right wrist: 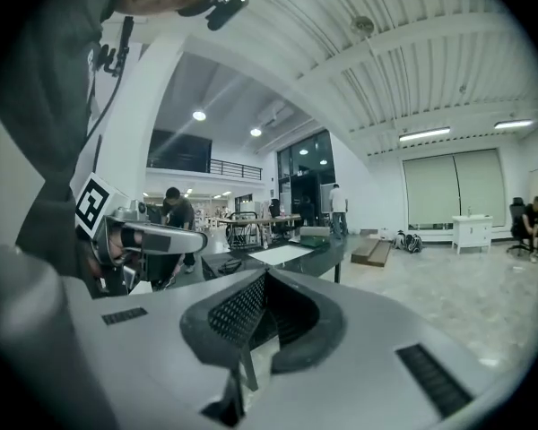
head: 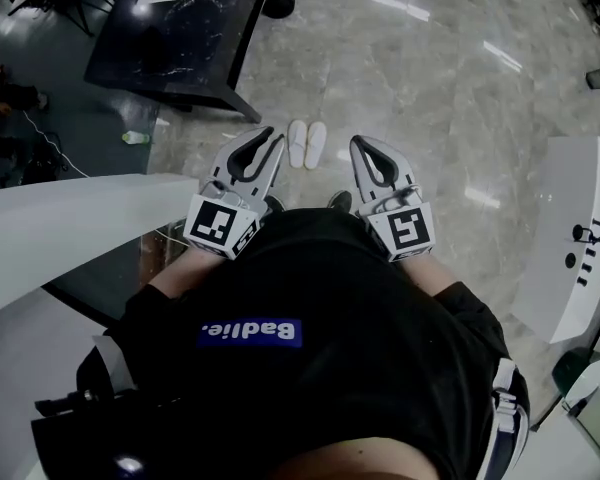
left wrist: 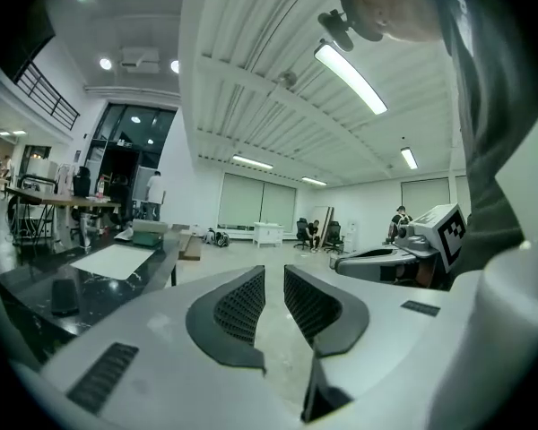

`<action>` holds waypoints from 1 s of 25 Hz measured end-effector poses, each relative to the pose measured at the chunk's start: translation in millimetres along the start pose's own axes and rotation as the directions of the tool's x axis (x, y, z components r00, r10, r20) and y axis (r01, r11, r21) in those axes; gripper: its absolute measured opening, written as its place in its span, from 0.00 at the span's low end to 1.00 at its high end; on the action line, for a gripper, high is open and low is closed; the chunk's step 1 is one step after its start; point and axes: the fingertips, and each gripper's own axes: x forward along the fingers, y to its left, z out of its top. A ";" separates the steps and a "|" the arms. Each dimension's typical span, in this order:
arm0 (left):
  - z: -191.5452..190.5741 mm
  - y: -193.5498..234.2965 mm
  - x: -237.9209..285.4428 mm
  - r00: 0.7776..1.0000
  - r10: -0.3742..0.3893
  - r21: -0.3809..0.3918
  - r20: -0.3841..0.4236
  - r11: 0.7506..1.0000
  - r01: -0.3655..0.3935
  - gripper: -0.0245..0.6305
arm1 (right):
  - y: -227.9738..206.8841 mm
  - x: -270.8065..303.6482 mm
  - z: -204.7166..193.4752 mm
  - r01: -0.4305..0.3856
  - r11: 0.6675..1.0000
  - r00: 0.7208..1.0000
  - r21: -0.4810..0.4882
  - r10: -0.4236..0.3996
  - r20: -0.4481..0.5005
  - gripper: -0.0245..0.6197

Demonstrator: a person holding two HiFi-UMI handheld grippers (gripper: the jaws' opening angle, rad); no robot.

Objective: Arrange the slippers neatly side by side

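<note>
Two white slippers [head: 307,144] lie on the marble floor, touching side by side and parallel, straight ahead of the person. Both grippers are held up by the person's chest, well above the slippers and apart from them. My left gripper [head: 270,134] points toward the slippers from the left; in the left gripper view [left wrist: 274,271] its ribbed pads stand a narrow gap apart with nothing between them. My right gripper [head: 358,141] points in from the right; in the right gripper view [right wrist: 265,276] its tips meet on nothing. Neither gripper view shows the slippers.
A dark marble-topped table [head: 180,38] stands at the upper left, with a white sheet on it. A white curved counter [head: 60,228] is close at the left and white furniture [head: 580,238] at the right. A small green and white object [head: 133,137] lies on the floor.
</note>
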 end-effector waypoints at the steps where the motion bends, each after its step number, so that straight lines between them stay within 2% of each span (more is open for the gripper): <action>1: 7.5 -1.8 -0.2 1.000 -0.001 0.006 0.010 1.000 0.001 0.14 | 2.8 -0.4 10.4 -0.007 1.000 1.000 0.002 0.007 0.026 0.04; 3: 20.6 -7.2 -0.8 1.000 -0.008 0.021 0.024 1.000 0.008 0.04 | 9.3 -2.5 28.3 -0.026 1.000 0.998 0.010 0.025 0.062 0.04; 9: 37.6 -29.6 3.5 0.997 -0.048 0.054 0.053 0.997 0.046 0.04 | 23.1 -9.9 55.7 -0.053 0.999 0.991 -0.014 0.054 0.119 0.04; 16: 30.0 -46.6 3.9 0.995 -0.085 0.095 0.055 0.992 0.079 0.04 | 25.0 -17.9 51.5 -0.048 0.999 0.991 -0.020 0.050 0.122 0.04; 25: 27.4 -55.4 4.8 0.994 -0.100 0.100 0.043 0.990 0.095 0.04 | 29.1 -16.6 45.2 -0.078 0.997 0.992 -0.020 0.080 0.100 0.04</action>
